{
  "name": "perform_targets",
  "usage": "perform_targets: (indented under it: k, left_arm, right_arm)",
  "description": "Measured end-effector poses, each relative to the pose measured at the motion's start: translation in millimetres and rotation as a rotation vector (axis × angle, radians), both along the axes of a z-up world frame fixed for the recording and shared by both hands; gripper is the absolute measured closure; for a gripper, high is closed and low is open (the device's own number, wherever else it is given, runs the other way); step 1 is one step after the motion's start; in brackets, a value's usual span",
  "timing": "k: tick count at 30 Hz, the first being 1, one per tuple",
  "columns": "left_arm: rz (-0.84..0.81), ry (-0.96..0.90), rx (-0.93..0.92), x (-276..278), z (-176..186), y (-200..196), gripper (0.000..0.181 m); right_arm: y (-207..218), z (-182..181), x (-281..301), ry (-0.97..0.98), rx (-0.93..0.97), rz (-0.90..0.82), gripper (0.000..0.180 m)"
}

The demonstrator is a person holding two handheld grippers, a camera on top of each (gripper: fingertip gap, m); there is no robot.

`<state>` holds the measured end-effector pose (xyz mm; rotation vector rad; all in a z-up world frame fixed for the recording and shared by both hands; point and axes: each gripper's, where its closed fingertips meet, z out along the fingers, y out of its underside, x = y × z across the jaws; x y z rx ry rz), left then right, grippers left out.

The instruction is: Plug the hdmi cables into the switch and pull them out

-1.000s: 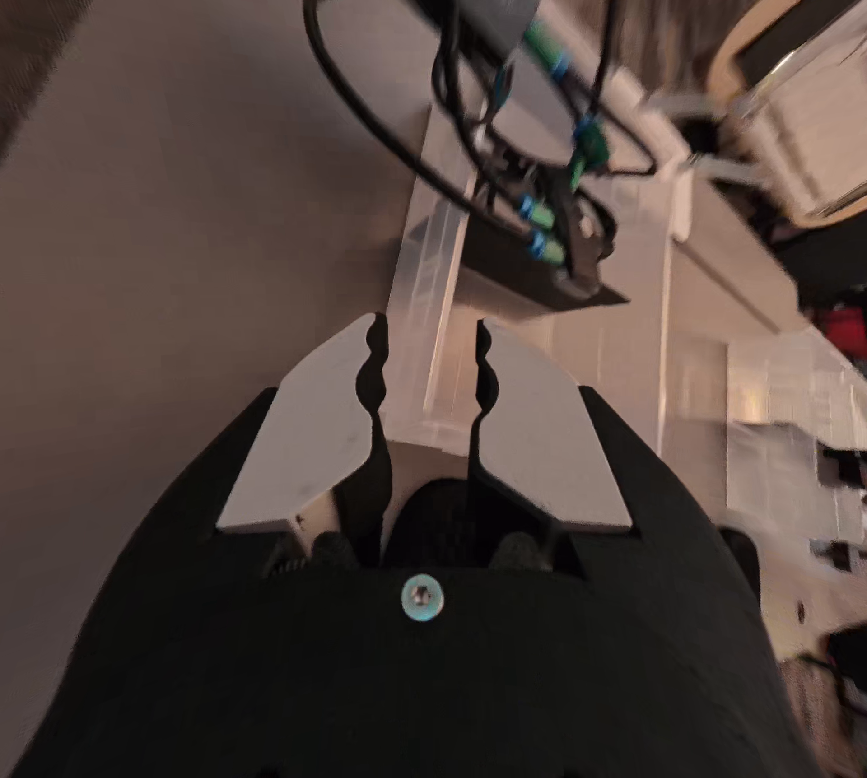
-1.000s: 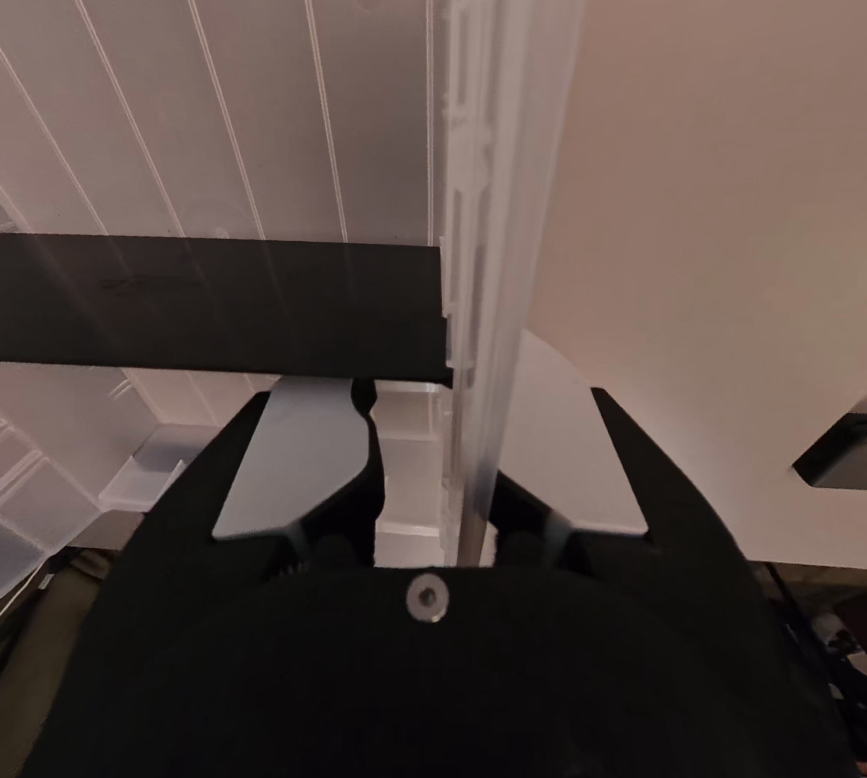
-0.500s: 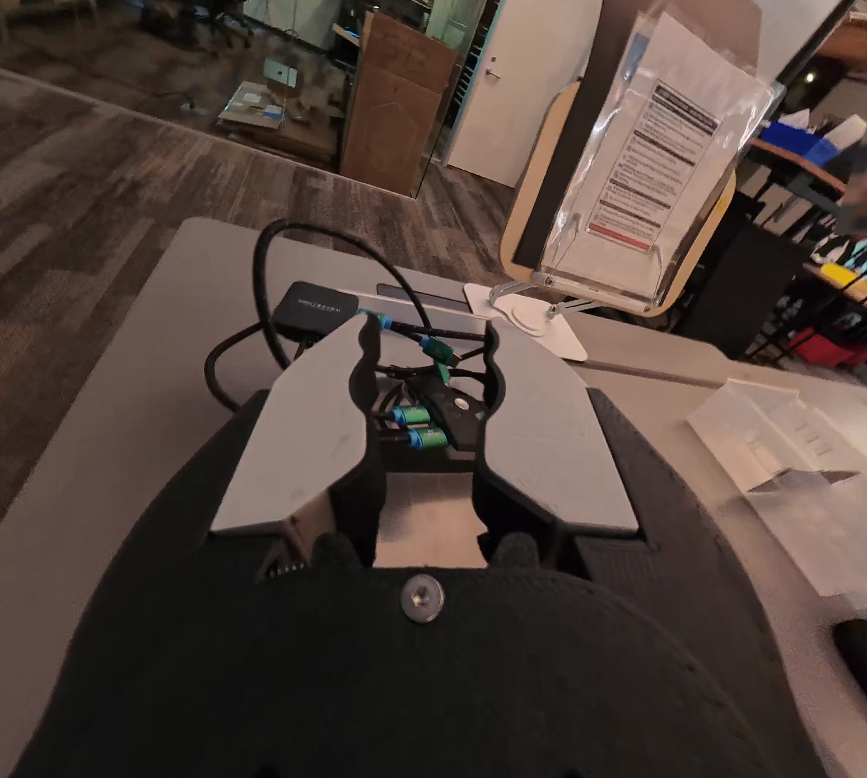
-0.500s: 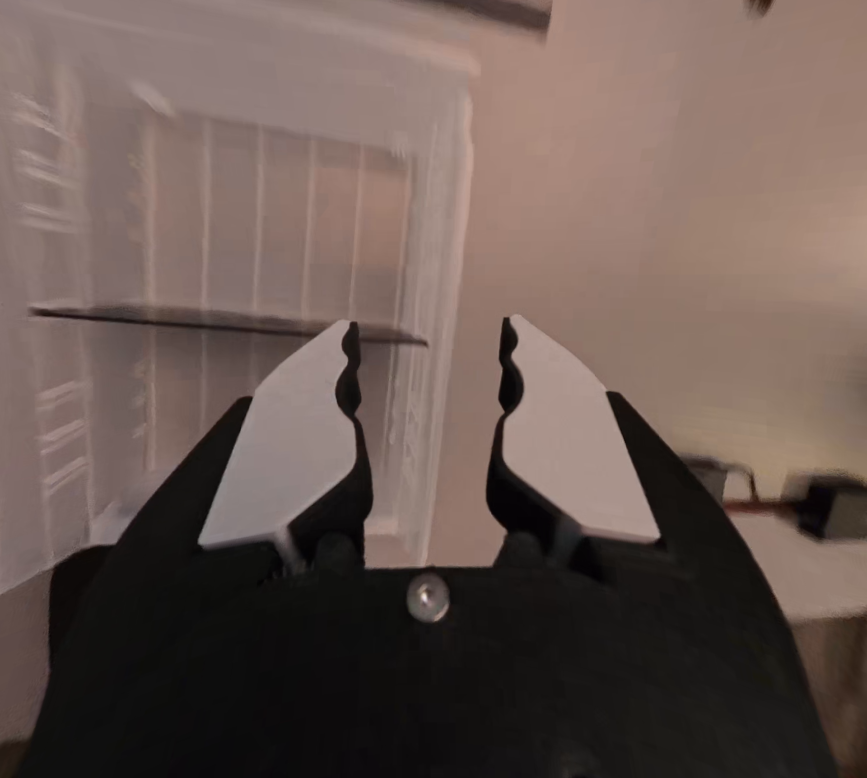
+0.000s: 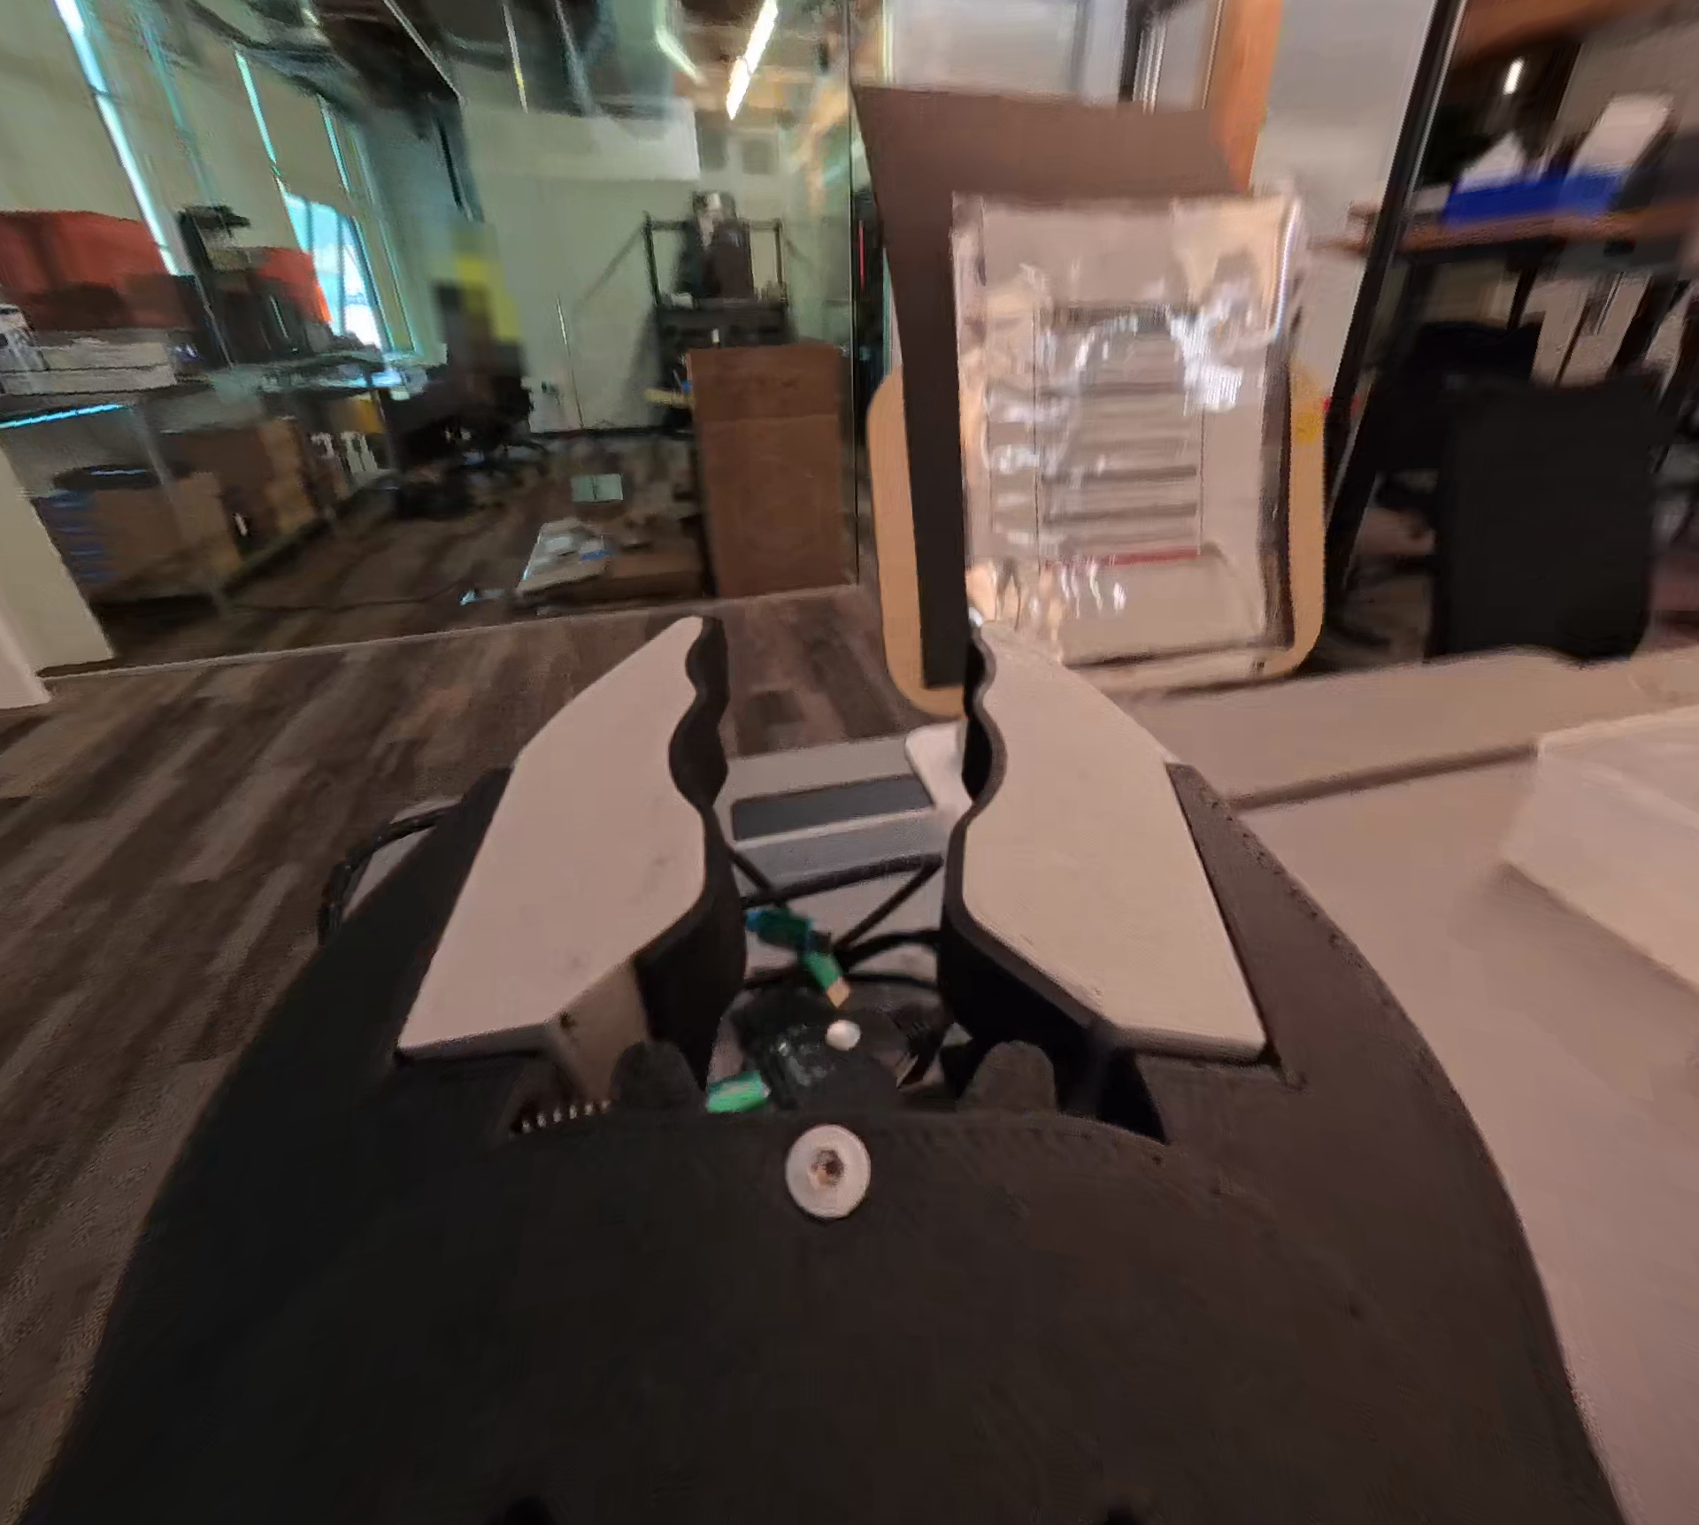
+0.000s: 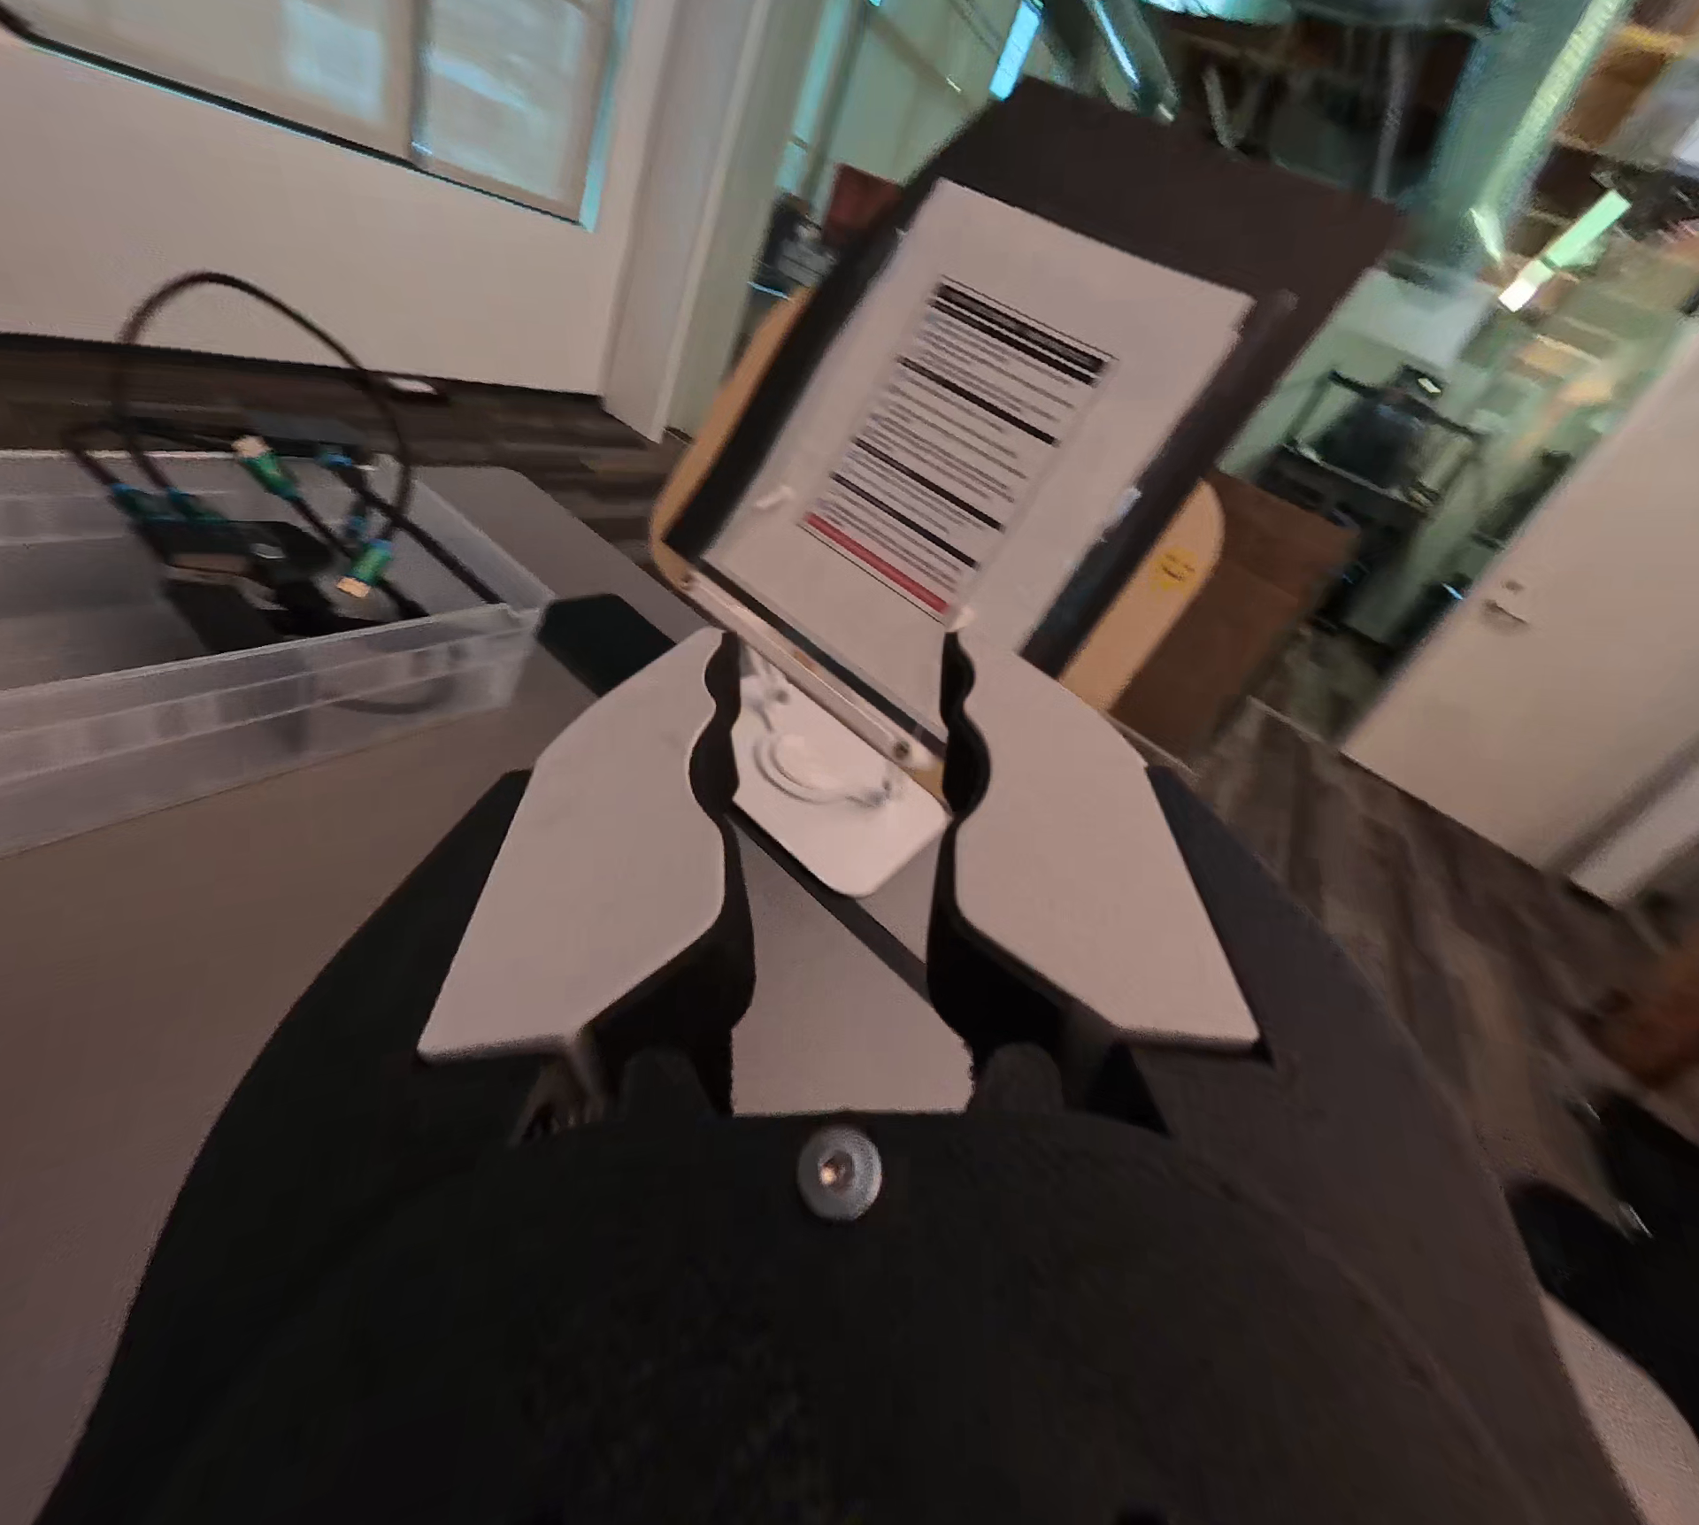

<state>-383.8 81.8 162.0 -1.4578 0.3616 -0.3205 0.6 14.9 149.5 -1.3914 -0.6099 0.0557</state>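
Note:
In the left wrist view, my left gripper is open and empty, raised over the black HDMI switch. The switch shows low between the fingers, with green-ended HDMI plugs and black cables lying loose around it. In the right wrist view, the same switch sits at the left inside a clear plastic bin, with green plugs and looping black cables. My right gripper is open and empty, to the right of the bin and pointing at a sign stand.
A sign stand with a white base stands at the table's far edge; it also shows in the left wrist view. A grey box lies beyond the switch. A clear plastic lid lies at the right.
Both views have swung up from the bin and table to the room. My right gripper, which straddled the bin's wall, has come off it. Both stay open.

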Motion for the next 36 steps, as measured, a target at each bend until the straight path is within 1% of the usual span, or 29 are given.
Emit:
perform_targets:
  k: [1,2,4,5,7,9,10,12,13,15,18,20,22,23,25,27,30,33,36]
  left_arm:
    - [0.015,0.083,-0.053,2,-10,9,0.132]
    - [0.021,0.164,-0.126,1,-23,22,0.132]
    - [-0.085,0.258,-0.309,6,-57,45,0.132]
    - [-0.129,0.276,-0.393,3,-74,56,0.132]
    - [-0.079,0.299,-0.525,-26,-105,83,0.132]
    - [-0.012,0.349,-0.620,-56,-128,99,0.132]
    - [0.007,0.393,-0.660,-66,-138,102,0.129]
    - [0.047,0.511,-0.730,-80,-153,106,0.115]
    - [0.067,0.571,-0.750,-84,-158,109,0.110]
    - [0.100,0.653,-0.780,-88,-166,117,0.108]
    - [0.122,0.727,-0.852,-89,-179,127,0.105]
    - [0.124,0.776,-0.896,-88,-186,131,0.105]
    - [0.136,0.805,-0.954,-90,-193,136,0.114]
    - [0.154,0.817,-0.984,-92,-195,139,0.109]
    - [0.178,0.825,-1.044,-96,-202,143,0.105]
    - [0.172,0.817,-1.105,-96,-209,145,0.097]
    - [0.152,0.781,-1.173,-98,-216,146,0.093]
    - [0.133,0.741,-1.200,-98,-218,148,0.096]
    - [0.107,0.688,-1.246,-95,-220,147,0.108]
  right_arm:
    - [3,-6,-4,-0.024,-0.017,0.040,0.135]
    - [7,-14,-1,-0.058,-0.053,0.030,0.132]
    - [14,-20,16,-0.113,-0.071,-0.046,0.131]
    - [14,-21,22,-0.126,-0.065,-0.055,0.131]
    - [12,-21,29,-0.104,-0.081,-0.039,0.131]
    - [9,-17,35,-0.056,-0.084,-0.019,0.132]
    - [8,-14,37,-0.035,-0.072,-0.011,0.132]
    - [6,-10,43,-0.010,-0.063,-0.007,0.132]
    - [5,-10,46,-0.007,-0.061,-0.015,0.132]
    - [5,-10,52,-0.007,-0.062,-0.032,0.132]
    - [4,-13,56,-0.007,-0.082,-0.038,0.132]
    - [4,-15,56,-0.018,-0.097,-0.045,0.132]
    - [2,-18,51,-0.046,-0.127,-0.043,0.132]
    - [0,-18,47,-0.067,-0.128,-0.034,0.132]
    - [-3,-15,38,-0.109,-0.105,-0.023,0.132]
    - [-7,-14,29,-0.141,-0.094,-0.005,0.132]
    - [-10,-15,21,-0.186,-0.089,0.008,0.132]
    - [-11,-15,17,-0.213,-0.083,0.007,0.133]
    - [-11,-15,15,-0.221,-0.080,0.012,0.133]
